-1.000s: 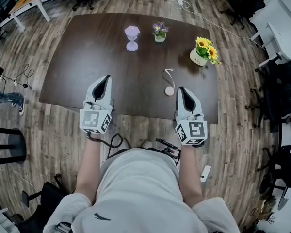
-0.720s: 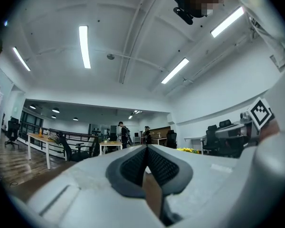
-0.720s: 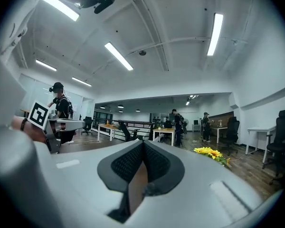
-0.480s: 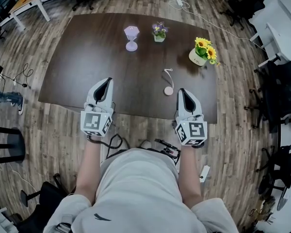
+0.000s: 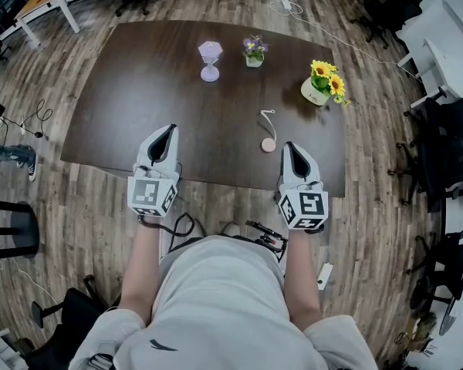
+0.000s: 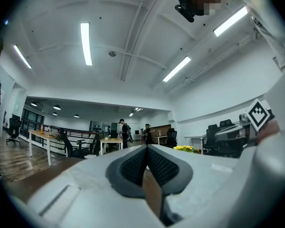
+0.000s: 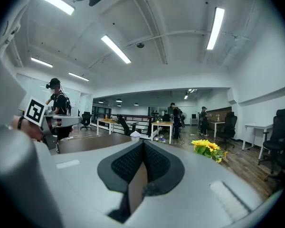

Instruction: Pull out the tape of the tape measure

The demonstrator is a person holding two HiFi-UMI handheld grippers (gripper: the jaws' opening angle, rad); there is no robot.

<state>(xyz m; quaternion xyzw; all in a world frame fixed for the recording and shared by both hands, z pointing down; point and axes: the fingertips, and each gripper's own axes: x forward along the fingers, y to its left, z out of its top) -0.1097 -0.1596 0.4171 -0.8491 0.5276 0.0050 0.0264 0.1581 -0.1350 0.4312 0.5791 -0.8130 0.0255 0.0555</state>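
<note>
Jaws stood pressed together and empty on both the left gripper point(image 5: 168, 133) and the right gripper point(image 5: 291, 149), held over the near edge of a dark table point(image 5: 139, 83). The small pink tape measure point(image 5: 268, 144) lay on the table just ahead and left of the right jaws, not touching them, a thin white strip point(image 5: 267, 118) curling away from it. Farther beyond the jaws stood a sunflower pot point(image 5: 320, 85), a purple flower pot point(image 5: 254, 51) and a lilac stemmed cup point(image 5: 210, 58).
</note>
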